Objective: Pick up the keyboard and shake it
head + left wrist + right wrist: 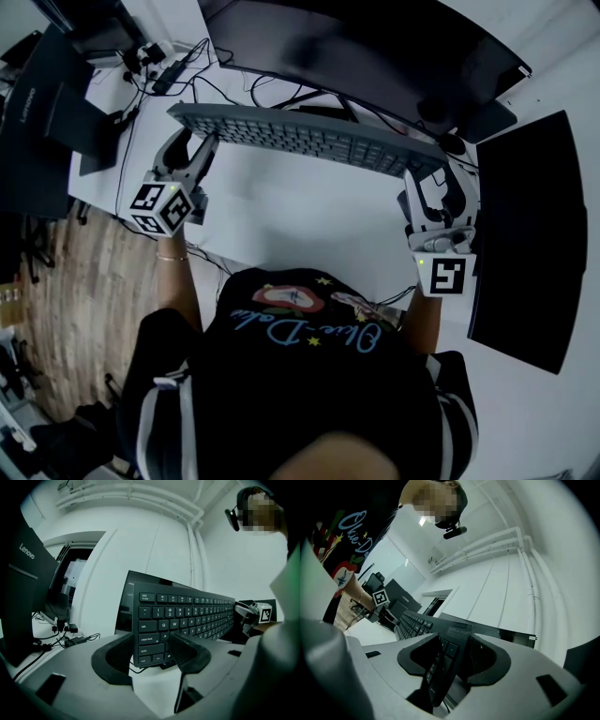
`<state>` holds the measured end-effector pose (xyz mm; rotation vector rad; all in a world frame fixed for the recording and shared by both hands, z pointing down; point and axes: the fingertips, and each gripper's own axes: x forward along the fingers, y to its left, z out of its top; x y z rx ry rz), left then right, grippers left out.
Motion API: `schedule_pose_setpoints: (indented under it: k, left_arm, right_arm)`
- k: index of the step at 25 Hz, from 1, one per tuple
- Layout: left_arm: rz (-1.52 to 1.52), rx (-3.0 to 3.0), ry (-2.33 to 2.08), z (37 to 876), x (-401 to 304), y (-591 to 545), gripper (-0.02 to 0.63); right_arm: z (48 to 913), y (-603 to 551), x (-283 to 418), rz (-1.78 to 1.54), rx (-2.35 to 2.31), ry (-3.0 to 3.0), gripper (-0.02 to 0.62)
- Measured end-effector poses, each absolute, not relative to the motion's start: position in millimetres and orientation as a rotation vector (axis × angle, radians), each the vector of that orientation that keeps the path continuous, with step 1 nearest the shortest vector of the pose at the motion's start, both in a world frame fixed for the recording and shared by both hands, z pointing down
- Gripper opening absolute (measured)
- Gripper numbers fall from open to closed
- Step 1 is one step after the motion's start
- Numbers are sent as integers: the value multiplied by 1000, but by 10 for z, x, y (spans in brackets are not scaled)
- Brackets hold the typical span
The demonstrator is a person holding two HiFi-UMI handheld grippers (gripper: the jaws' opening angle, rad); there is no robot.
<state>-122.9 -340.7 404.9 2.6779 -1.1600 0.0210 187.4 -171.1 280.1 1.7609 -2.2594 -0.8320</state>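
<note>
Right now I am holding the keyboard (309,139) up off the white desk (300,225) with both of my tongs. It is long and dark grey, and it is hanging in the air across the scene from left to right, with its keys facing up toward me.

My left tongs (190,141) are pinching the left end of the keyboard. One jaw is pressing on the key side, close to the caps lock and shift keys, and the other jaw is pressing on the back. My right tongs (427,183) are pinching the right end the same way, with one jaw on the keys and one on the back. Both pairs of jaws are standing a bit apart because the keyboard is filling the gap between them.

The left marker cube (159,206) and the right marker cube (443,275) are sitting on the near ends of the tongs, close to my black shirt (309,375).

Just past the keyboard, on the far side, a big dark monitor (375,47) is standing on the desk. At the far left a dark Lenovo screen (37,112) is standing, with some black wires (159,70) lying beside it. On the right a flat black pad (525,234) is lying on the desk. The wooden floor (75,281) is showing at the near left.
</note>
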Motion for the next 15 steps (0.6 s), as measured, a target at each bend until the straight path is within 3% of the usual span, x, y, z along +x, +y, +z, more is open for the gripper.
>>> schedule_pose_setpoints:
  k: [15]
  left_arm:
    - [-87,2745,-1199,3734,-1263,-3423,224]
  right_arm:
    - [2594,-1557,1765,-985,1736,-2222,184]
